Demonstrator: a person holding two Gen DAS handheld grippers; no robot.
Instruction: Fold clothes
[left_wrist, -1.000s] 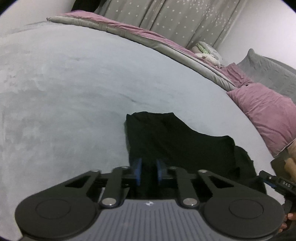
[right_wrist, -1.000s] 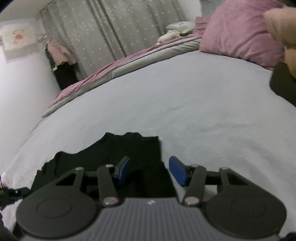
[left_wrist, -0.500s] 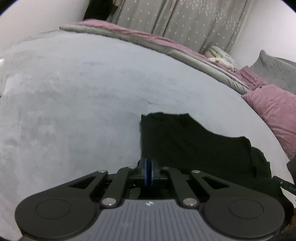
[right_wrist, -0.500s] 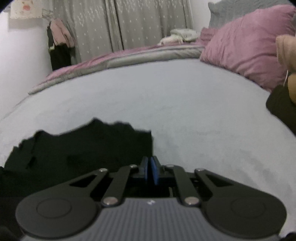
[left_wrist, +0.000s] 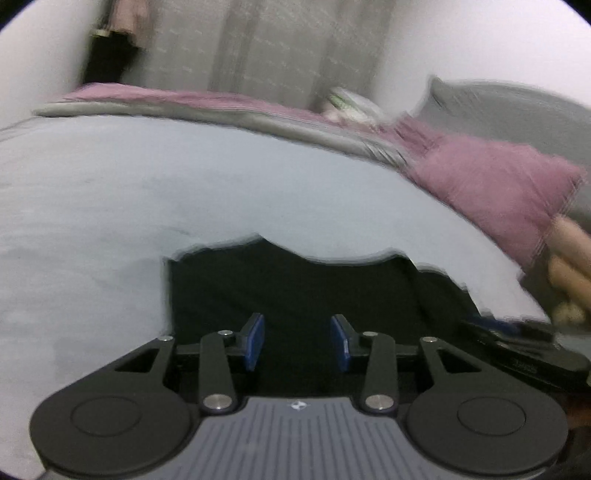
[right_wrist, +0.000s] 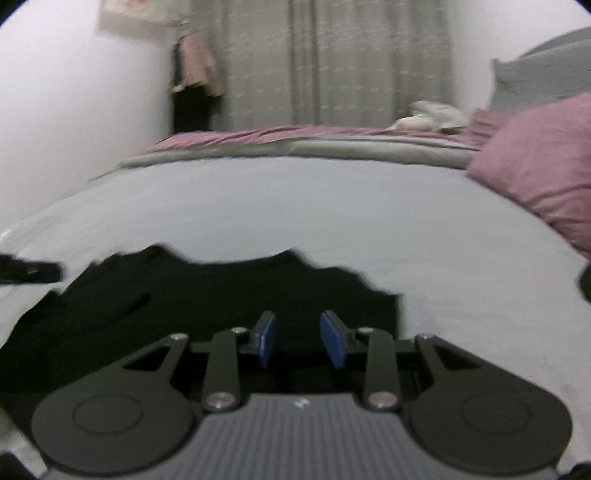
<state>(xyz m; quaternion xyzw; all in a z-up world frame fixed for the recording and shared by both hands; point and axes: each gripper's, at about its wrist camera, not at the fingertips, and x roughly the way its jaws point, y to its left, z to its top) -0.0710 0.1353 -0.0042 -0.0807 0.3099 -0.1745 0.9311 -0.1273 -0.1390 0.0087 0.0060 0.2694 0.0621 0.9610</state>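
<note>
Presently: black cloth garment (left_wrist: 295, 288) lies part-folded beyond both jaws; left gripper (left_wrist: 297, 341), right gripper (right_wrist: 302, 341) opening, nothing clamped; further folds likely outstanding.

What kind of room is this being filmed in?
Most likely a bedroom in a home. A wide bed with a pale grey cover fills the view, pink pillows lie at its head, and long grey curtains hang behind. A black garment lies spread on the bed.

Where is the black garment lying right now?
In both wrist views the black garment lies flat on the pale grey bedspread, at its near edge just ahead of the fingers, with the pink pillow beyond to the right.
</note>
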